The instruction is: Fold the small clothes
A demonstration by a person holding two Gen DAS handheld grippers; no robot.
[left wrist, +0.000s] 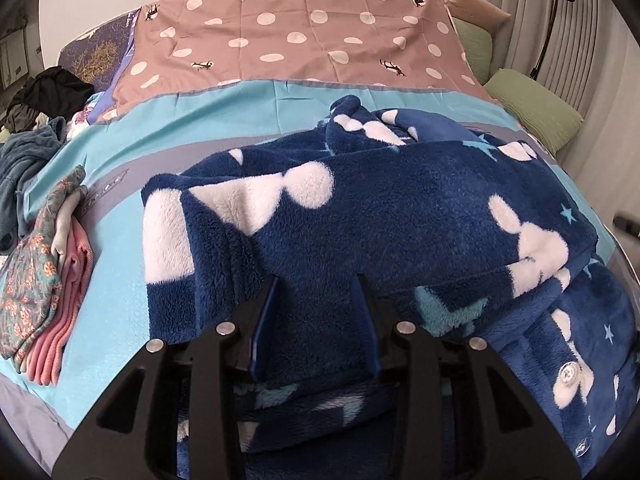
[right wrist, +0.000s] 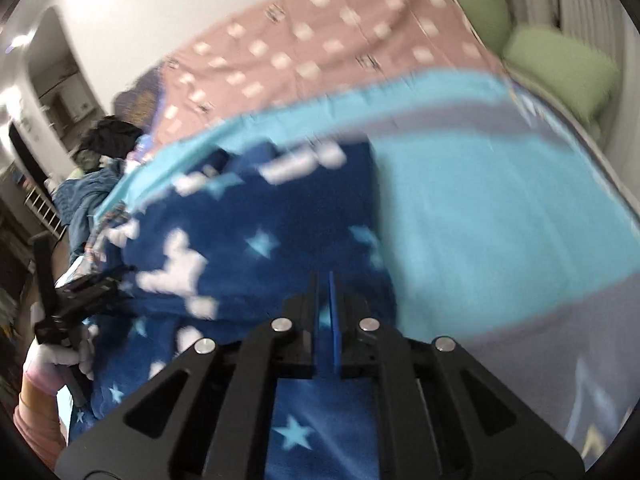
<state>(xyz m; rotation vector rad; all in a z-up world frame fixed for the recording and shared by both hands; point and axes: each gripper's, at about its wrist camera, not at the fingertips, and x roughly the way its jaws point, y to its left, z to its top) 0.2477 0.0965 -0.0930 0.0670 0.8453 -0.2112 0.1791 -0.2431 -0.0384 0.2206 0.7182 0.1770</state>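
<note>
Spread across a bed, a turquoise and grey sheet (left wrist: 132, 280) fills the left wrist view, with a pink dotted cover (left wrist: 304, 36) behind it and green pillows (left wrist: 532, 108) at the right edge near a pleated curtain (left wrist: 532, 12). On the sheet lies the fleece garment (left wrist: 400, 208), dark blue with white shapes and pale stars, bunched in thick folds, a clear button (left wrist: 570, 374) showing low on the right. The left gripper (left wrist: 316, 280) stands partly open, and a fold of the fleece fills the gap between its two fingers; both blue pads (left wrist: 262, 320) seem pressed into the pile, so it looks to be grasping that fold. To the left sits a small stack of folded clothes (left wrist: 44, 288), floral on top and pink beneath, and farther back a loose heap of clothes (left wrist: 28, 152) in grey-blue and black. The right wrist view is smeared by motion. The same sheet (right wrist: 500, 220), cover (right wrist: 320, 40) and pillows (right wrist: 560, 72) appear, with the fleece garment (right wrist: 256, 240) lying left of centre and running under the camera. The right gripper (right wrist: 325, 276) is almost fully clenched, only a thin slit between its fingers; whether any fleece is pinched there I cannot tell through the blur. At the far left a gloved hand (right wrist: 52, 356) holds the left gripper (right wrist: 120, 276), its tips down at the garment's edge.
</note>
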